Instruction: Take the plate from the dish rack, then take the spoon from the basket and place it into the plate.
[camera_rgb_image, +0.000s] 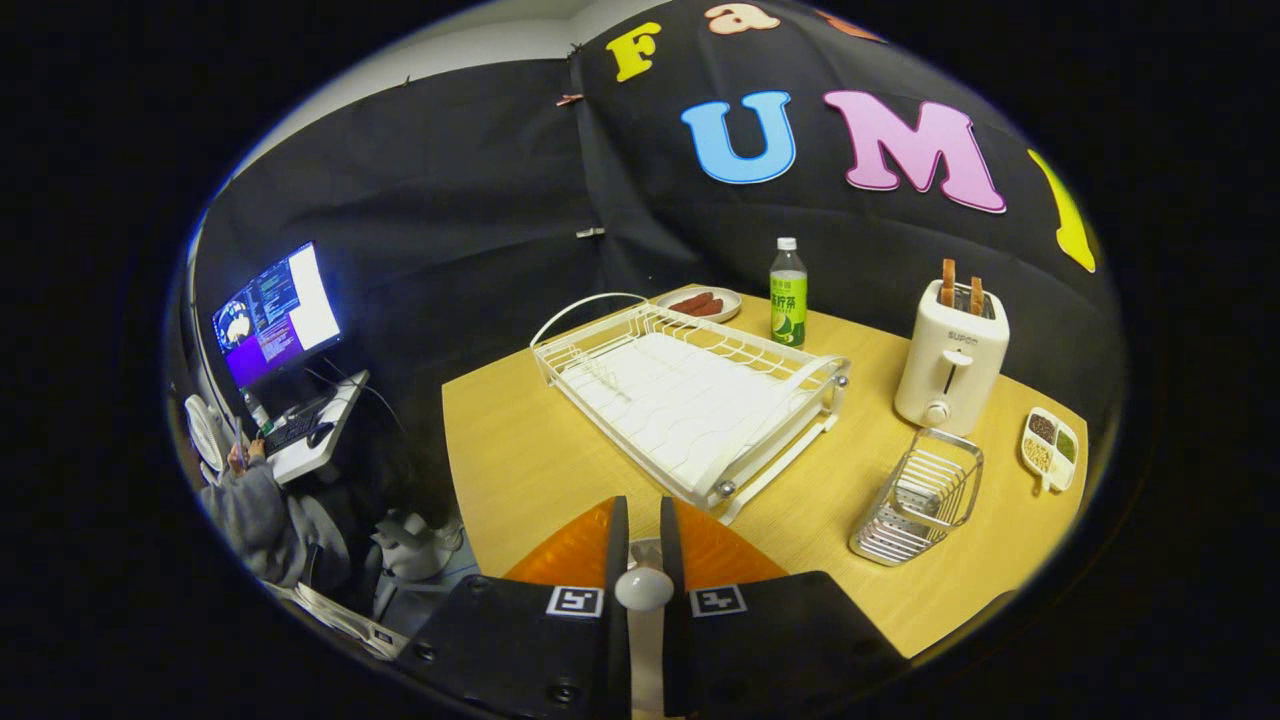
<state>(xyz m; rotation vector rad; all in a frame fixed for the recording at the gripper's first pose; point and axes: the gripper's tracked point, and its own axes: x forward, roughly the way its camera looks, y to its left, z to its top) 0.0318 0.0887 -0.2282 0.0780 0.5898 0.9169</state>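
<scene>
wooden desk (520, 470) sits in a black-cloth booth. gripper (645, 530) is held above the desk's near edge, tilted down and looking across the top toward the far corner. jaws are narrow, nearly together, and a white spoon (644, 588) shows in the slim gap between them; its rounded end sits between the finger bases and the fingers (617, 540) look to press on it from both sides, though contact is hard to confirm. orange plate (570, 550) lies on the desk right under and behind the fingers, showing on both sides of them at the near edge; the spoon is over the plate, whether touching i cannot tell.

white dish rack (690, 400) lies just ahead of the fingers, mid-desk, set at an angle, its near corner close beyond the fingertips. wire basket (920, 495) stands ahead and to the right of the fingers, near the desk's right edge, apart from the rack. white toaster (950, 360) with two slices sticking up stands beyond the basket. small divided dish (1050, 447) is at the right edge beside the toaster. green bottle (788, 293) stands upright near the far edge behind the rack, with a small plate of sausages (700, 303) just beside it at the far corner.

off the desk's left side a person (250, 510) sits at a monitor (277, 315) with a keyboard (295, 428).
</scene>
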